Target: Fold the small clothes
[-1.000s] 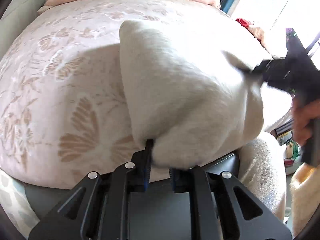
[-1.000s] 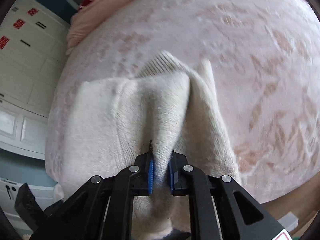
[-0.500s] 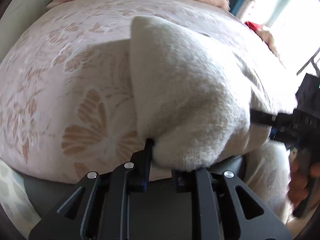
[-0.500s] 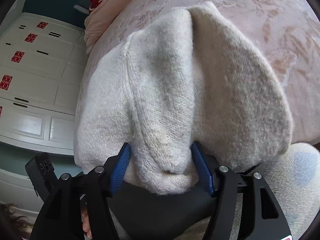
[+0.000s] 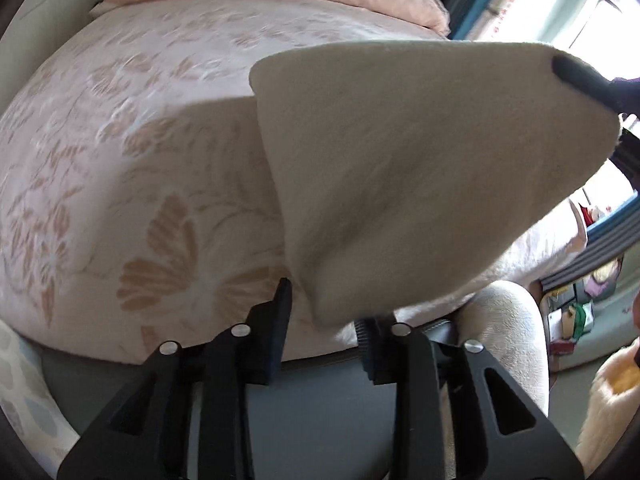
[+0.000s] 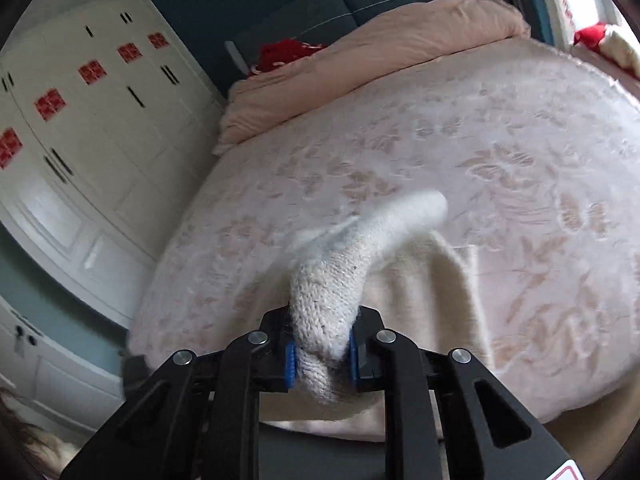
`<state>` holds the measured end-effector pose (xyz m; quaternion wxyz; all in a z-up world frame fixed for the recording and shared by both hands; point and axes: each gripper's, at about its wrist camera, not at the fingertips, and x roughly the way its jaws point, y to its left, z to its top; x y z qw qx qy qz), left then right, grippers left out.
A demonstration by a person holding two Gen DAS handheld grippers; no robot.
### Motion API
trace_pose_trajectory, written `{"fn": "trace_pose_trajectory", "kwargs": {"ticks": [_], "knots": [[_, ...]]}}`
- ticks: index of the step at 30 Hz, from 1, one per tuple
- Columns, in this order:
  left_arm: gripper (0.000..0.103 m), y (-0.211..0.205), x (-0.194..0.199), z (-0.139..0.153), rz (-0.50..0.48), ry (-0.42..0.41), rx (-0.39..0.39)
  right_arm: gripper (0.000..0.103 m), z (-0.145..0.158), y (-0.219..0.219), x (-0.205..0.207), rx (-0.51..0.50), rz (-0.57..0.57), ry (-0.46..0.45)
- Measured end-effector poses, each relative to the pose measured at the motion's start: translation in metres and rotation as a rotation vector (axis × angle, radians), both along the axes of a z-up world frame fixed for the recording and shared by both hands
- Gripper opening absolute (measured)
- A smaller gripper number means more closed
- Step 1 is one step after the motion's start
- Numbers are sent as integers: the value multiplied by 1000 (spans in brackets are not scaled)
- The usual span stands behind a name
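Observation:
A cream knit garment (image 5: pixel 420 184) hangs stretched above the bed. Its lower corner dangles between the jaws of my left gripper (image 5: pixel 324 316), which are opening; the left finger (image 5: pixel 280 304) stands clear of the cloth. The upper corner is pinched at the top right by a finger of my right gripper (image 5: pixel 576 76). In the right wrist view, my right gripper (image 6: pixel 322 360) is closing, its blue pads pressed on a bunched roll of the garment (image 6: pixel 332 292). The rest of the cloth droops below onto the bed edge.
The bed (image 5: pixel 140 160) wears a pink floral cover (image 6: pixel 500 160), with a folded pink duvet (image 6: pixel 380 48) at its head. A white wardrobe (image 6: pixel 80 120) stands left of the bed. A person's leg in fleece trousers (image 5: pixel 508 328) is beside my left gripper.
My right gripper opened wide, shut again on a bunched part of the garment and rose, lifting the cloth off the bed. My left jaws widened and no longer pinch the corner.

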<state>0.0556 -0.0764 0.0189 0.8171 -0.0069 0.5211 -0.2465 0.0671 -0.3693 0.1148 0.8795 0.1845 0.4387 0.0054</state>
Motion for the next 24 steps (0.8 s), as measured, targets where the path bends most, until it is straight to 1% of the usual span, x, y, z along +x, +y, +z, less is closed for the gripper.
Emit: {"fn": "trace_pose_trajectory", "kwargs": {"ticks": [1,2,3,4,5,6,7,8,10,11,12,14,16,17,18,19,20,21,22,23,24], "knots": [[30,-3,-1,-1,-14,2,1,18,-23,-7,-1,-23,-26,70],[32,-7,-3,-2,-35,11,4,19,-57,-17,-2,-21,-52,168],[34,-8,-3,-3,-41,15,4,20,-89,-25,-5,-9,-73,247],[36,-8,-4,-4,-44,20,7,21,-106,-28,-7,12,-90,286],[38,-9,-6,-6,-44,33,14,23,-111,-31,-12,60,-116,269],[38,-8,-7,-6,-41,42,17,25,-105,-31,-15,89,-135,235],[38,-6,-9,-4,-40,40,19,29,-94,-32,-18,96,-149,201],[39,-3,-11,-1,-39,27,28,31,-78,-31,-22,75,-170,166],[45,7,-13,6,-25,-2,42,31,-52,-28,-29,36,-168,111],[48,12,-13,9,-16,-6,38,31,-39,-19,-31,34,-141,80],[48,18,-11,10,-4,-10,39,30,-29,-11,-32,49,-100,61],[49,31,-10,11,29,-11,53,26,-14,20,-32,103,13,24],[49,43,-8,10,67,3,57,23,-5,59,-24,94,116,15],[49,47,-7,10,79,9,53,20,-8,81,-17,100,174,20],[49,51,-7,12,91,9,51,18,-16,98,-10,113,221,36],[49,53,-9,14,103,5,51,17,-30,114,-2,124,251,73],[49,56,-8,16,107,0,52,17,-50,131,7,132,283,135],[49,58,-8,18,109,-5,52,16,-78,141,13,123,311,210],[49,60,-8,20,113,-14,53,14,-112,152,18,85,320,290],[50,63,-6,22,116,-22,52,11,-136,155,15,95,327,347],[53,64,-5,24,117,-26,51,9,-146,152,6,163,311,366]]}}
